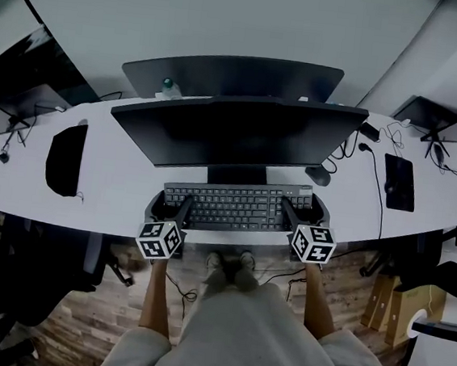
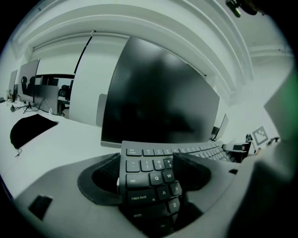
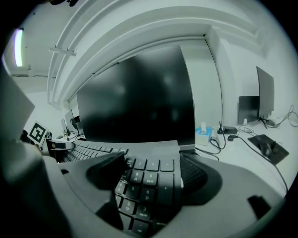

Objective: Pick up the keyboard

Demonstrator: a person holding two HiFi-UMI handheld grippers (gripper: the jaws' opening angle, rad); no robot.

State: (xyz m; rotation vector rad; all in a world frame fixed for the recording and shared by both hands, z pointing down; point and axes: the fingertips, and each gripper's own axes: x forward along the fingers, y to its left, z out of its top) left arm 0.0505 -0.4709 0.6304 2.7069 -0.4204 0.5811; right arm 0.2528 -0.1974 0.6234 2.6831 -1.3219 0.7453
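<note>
Beyond the person's lap (image 1: 237,333), the left gripper (image 1: 171,206) and right gripper (image 1: 304,210) each clamp one end of the keyboard (image 1: 238,208), at the desk's (image 1: 123,183) front edge before the monitor (image 1: 234,130). Uneven lifting could twist it loose.

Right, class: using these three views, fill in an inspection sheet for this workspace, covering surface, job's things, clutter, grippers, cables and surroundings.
Surface: white desk with a curved front edge.
Job's things: dark keyboard in front of the monitor, gripped at both ends.
Clutter: black mat at left; mouse beside the monitor stand; second mat at far right; tissue box.
Grippers: left gripper closed on the keyboard's left end; right gripper closed on its right end.
Cables: black cables trail over the desk's right side.
Surroundings: wooden floor; another monitor further right.
</note>
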